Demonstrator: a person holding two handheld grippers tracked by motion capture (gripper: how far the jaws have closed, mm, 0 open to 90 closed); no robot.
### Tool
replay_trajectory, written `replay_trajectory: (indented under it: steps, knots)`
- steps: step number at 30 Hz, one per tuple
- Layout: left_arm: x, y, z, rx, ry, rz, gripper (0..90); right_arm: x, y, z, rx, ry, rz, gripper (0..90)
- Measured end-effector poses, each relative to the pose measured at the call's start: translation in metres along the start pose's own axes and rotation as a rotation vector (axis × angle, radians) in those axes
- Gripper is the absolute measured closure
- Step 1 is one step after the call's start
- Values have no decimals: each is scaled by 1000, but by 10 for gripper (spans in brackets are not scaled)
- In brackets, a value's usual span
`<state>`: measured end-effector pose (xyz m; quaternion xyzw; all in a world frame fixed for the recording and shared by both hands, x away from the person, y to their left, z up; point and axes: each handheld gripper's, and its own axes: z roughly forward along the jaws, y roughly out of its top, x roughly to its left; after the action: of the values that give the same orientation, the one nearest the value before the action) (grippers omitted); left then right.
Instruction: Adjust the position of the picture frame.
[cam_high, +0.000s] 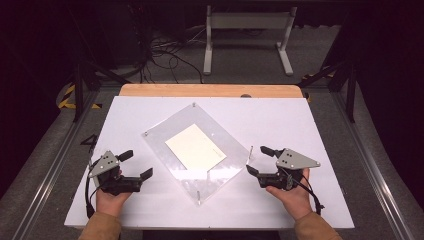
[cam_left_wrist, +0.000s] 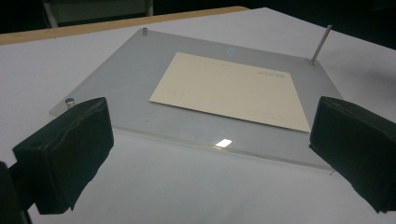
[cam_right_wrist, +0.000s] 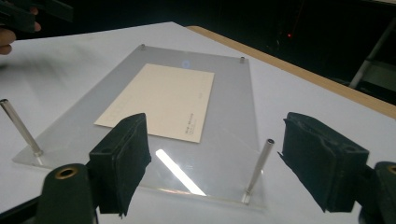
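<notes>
A clear acrylic plate lies turned like a diamond in the middle of the white table. A cream card rests on it. Thin metal posts stand at its corners, one tall one on the right. My left gripper is open beside the plate's left edge with nothing in it. My right gripper is open just right of the plate, close to that post. In the left gripper view the card lies ahead between the wide jaws. In the right gripper view a post stands between the jaws, with the card beyond.
A wooden strip runs along the table's far edge. Behind it on the floor stand a white metal frame and loose cables. Metal rails flank the table. The other hand with its gripper appears far off.
</notes>
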<state>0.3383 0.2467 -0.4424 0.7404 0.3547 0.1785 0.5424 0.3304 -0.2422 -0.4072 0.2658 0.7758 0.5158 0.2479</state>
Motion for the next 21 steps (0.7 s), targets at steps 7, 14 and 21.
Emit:
replay_trajectory:
  steps: [7,14,21]
  knots:
    - [0,-1,1,3,-1,-8,0,14,8,10,-12,60,-7,227]
    - [2,0,1,-1,-8,-22,0,34,14,24,-13,147,-5,240]
    - [1,0,2,11,-6,-19,1,54,16,39,23,232,-35,324]
